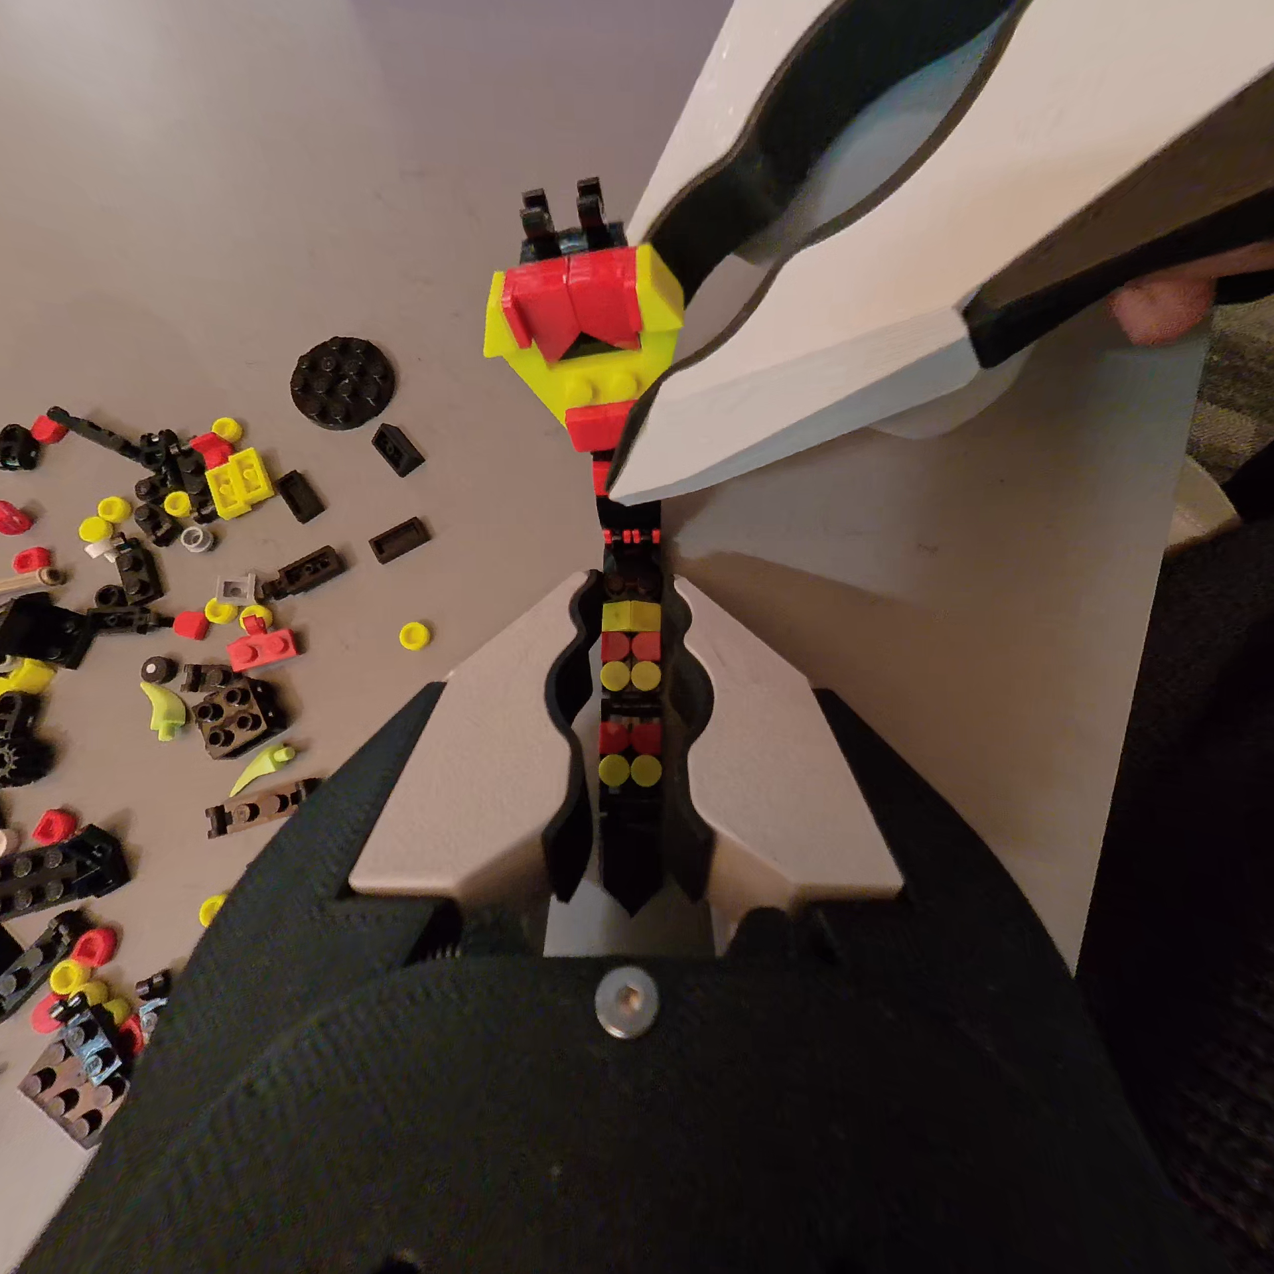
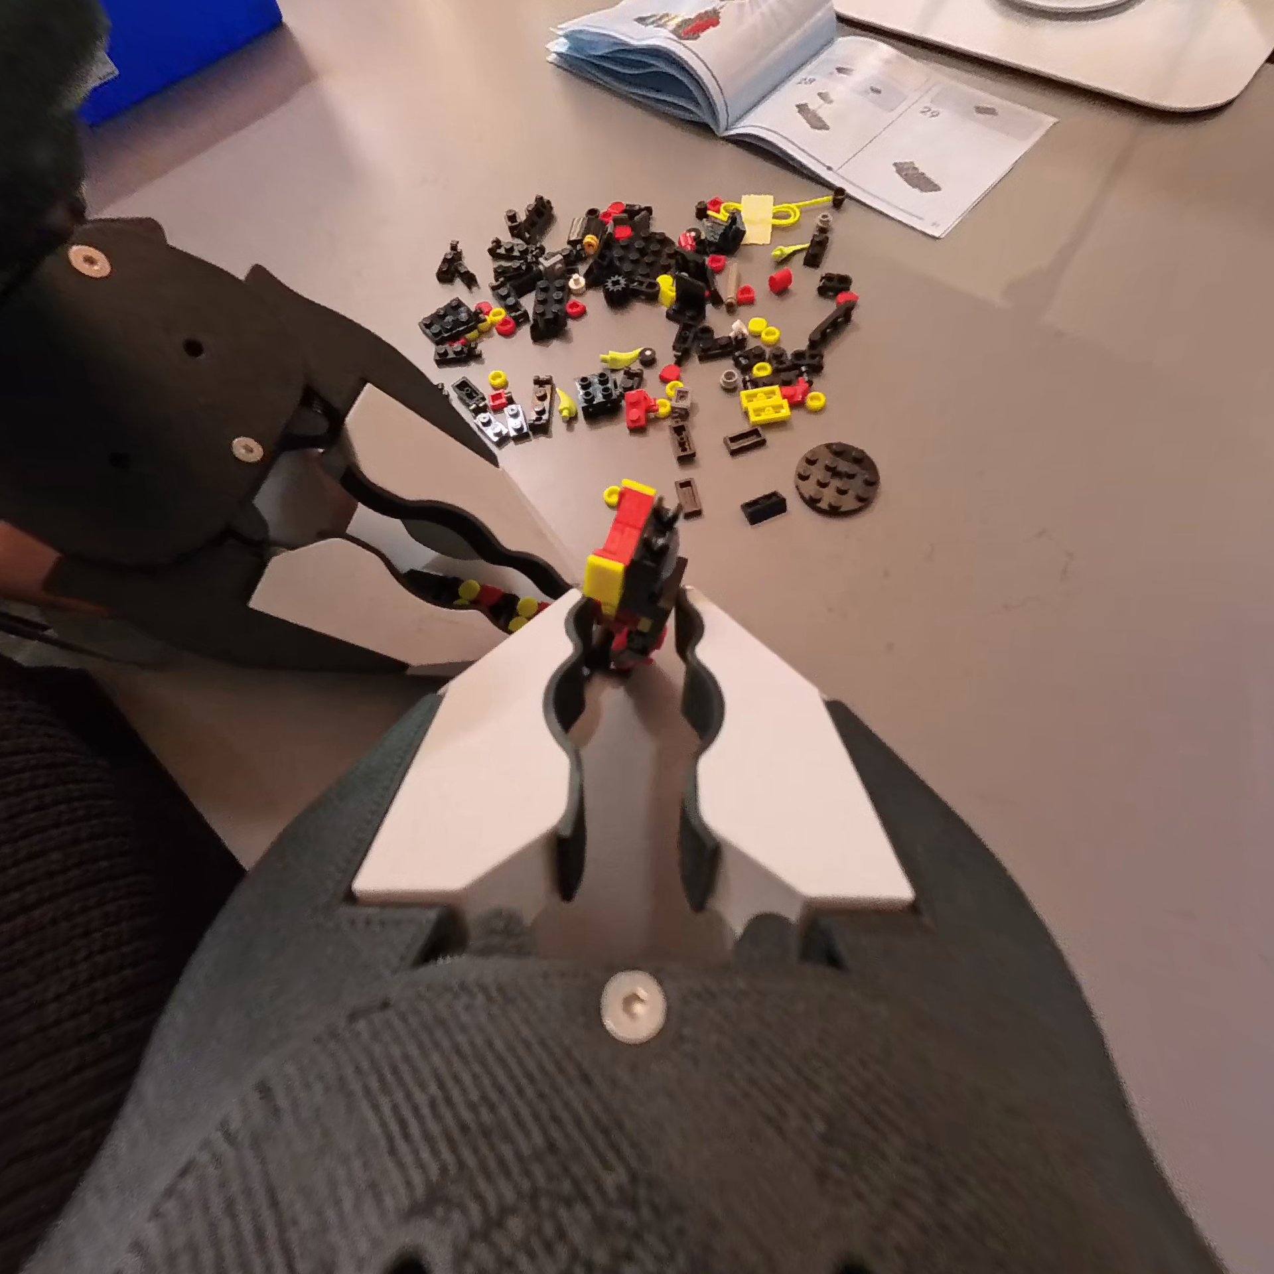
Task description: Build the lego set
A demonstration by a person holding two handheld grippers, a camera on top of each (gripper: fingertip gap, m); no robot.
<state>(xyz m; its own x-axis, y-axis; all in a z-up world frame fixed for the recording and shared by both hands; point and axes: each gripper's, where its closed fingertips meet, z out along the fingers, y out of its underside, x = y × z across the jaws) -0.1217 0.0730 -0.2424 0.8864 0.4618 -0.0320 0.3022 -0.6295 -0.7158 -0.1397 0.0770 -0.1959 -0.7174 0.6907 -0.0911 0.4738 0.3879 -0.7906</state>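
The model [image 1: 631, 689], a long black strip with a yellow-red head, hangs above the table [image 1: 241, 172], both grippers' jaws clamped on it: left gripper [image 1: 631, 607] on the strip, right gripper [image 2: 627, 620] at the head. Twisting could snap its thin hinge, I judge.

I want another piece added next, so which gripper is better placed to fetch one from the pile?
Probably right. The left gripper clamps the model along most of its length, so it can hold alone. The right gripper pinches only the head end, and the pile lies straight ahead of it.

Grey table [image 2: 1034, 620]: loose bricks [image 2: 641, 331], booklet [image 2: 793, 89].
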